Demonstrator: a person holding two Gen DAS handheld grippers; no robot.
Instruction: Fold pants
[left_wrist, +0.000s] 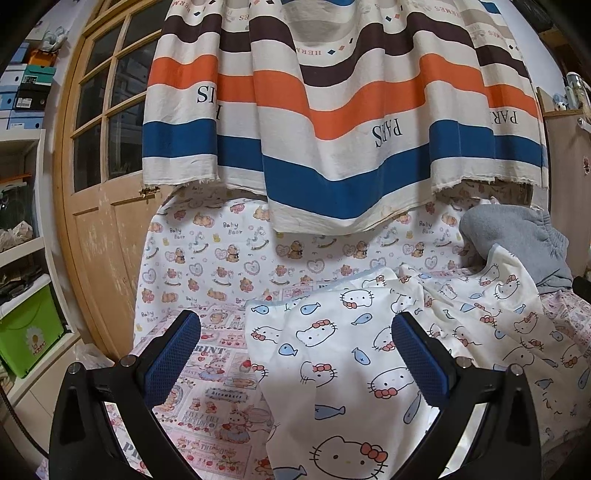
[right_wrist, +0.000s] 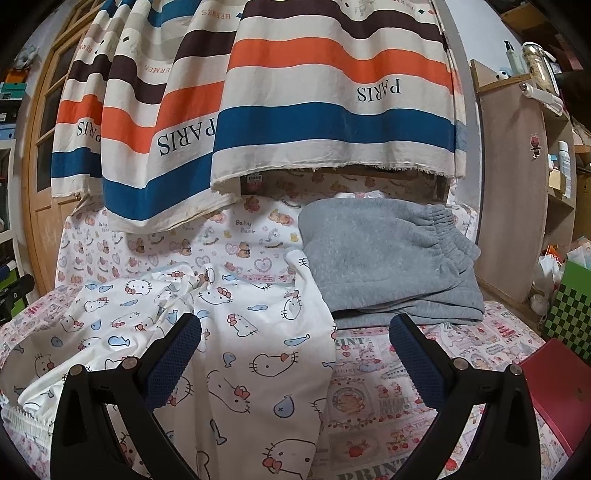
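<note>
Nearest the lens in the left wrist view, the left gripper (left_wrist: 295, 339) is seen with its blue-padded fingers spread wide apart, nothing pinched between them. The white cotton pants printed with cartoon cats and blue fish (left_wrist: 340, 369) are spread loosely right under and between those fingers, filling the lower middle and lower right of the frame, with a rumpled part trailing off to the right. No contact between pads and fabric can be made out.

Same story in the right wrist view: the right gripper (right_wrist: 295, 339) is held wide open and empty, and the pants (right_wrist: 240, 369) are seen below its left finger and running off to the lower left, where a gathered elastic waistband sits at the frame edge. Only bedsheet is seen under the right finger.

The surface is a bed covered with a pink-and-white cartoon-print sheet (left_wrist: 207, 406), and behind it a white bear-print sheet (left_wrist: 207, 254) is draped up at the back.

A bit further back, a folded pair of grey fleece sweatpants (right_wrist: 384, 258) is stacked at the middle right, its front left corner overlapped by the white pants.

Farther still, a striped cloth in cream, orange, blue and brown with "PARIS" lettering (left_wrist: 332, 110) hangs across the top. A wooden door with glass panes (left_wrist: 103, 129) is seen at the left, shelves with boxes at the far left, and a wooden cabinet (right_wrist: 517, 184) at the right.
</note>
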